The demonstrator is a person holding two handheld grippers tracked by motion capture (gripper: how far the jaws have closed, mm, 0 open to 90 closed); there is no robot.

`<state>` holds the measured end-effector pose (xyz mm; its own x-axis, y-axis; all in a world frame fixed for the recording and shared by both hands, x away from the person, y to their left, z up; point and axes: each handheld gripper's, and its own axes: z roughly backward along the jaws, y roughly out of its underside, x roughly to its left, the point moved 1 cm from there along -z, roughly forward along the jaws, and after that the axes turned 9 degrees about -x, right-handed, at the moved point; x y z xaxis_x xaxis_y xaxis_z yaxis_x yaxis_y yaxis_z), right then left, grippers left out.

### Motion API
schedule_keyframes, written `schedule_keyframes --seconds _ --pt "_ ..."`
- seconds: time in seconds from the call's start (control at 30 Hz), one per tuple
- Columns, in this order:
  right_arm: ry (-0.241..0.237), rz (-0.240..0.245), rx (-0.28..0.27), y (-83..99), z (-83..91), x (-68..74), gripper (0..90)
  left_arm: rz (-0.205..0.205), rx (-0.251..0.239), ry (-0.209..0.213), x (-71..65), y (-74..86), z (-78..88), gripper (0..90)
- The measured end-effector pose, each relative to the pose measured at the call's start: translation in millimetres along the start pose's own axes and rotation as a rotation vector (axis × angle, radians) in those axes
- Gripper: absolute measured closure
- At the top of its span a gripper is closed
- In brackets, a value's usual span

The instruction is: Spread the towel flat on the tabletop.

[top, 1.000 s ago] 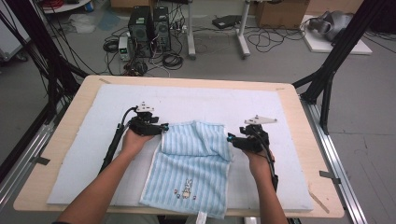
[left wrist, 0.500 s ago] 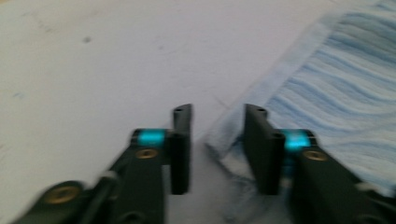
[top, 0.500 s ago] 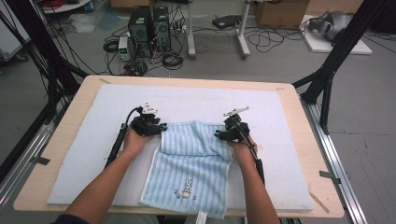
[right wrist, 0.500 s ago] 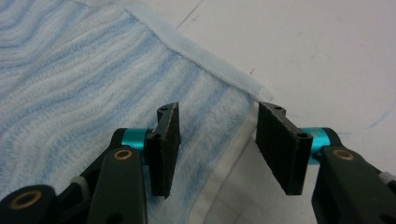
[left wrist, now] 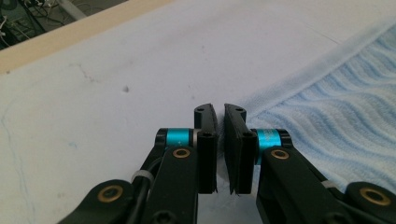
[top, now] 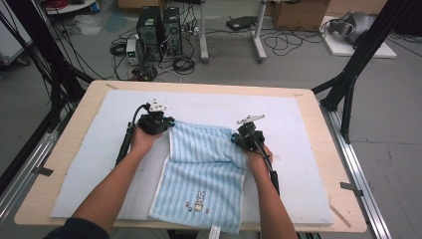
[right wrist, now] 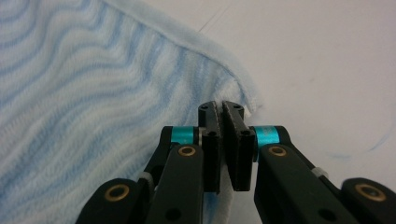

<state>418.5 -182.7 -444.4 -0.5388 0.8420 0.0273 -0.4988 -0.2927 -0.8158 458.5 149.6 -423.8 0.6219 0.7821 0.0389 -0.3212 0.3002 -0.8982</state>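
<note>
A light blue striped towel lay on the white mat covering the wooden table, its far part folded over toward the near edge, its near hem hanging just past the table's near side. The left gripper sat at the towel's far left corner, its jaws having just closed nearly together on the towel's edge. The right gripper sat at the far right corner, jaws likewise just closed, pinching the towel's corner. A small embroidered rabbit showed near the near hem.
</note>
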Motion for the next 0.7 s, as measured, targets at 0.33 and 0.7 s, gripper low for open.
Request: schedule_keyframes --seconds 0.33,0.7 --pt "0.101 0.010 -0.059 -17.1 -8.2 -18.5 85.6 -0.029 -0.021 -0.048 7.2 -26.4 -15.4 83.3" --pt "0.157 -0.001 -0.140 -44.1 -9.7 -20.1 59.2 0.071 0.019 -0.095 14.2 -29.1 -17.1 51.6"
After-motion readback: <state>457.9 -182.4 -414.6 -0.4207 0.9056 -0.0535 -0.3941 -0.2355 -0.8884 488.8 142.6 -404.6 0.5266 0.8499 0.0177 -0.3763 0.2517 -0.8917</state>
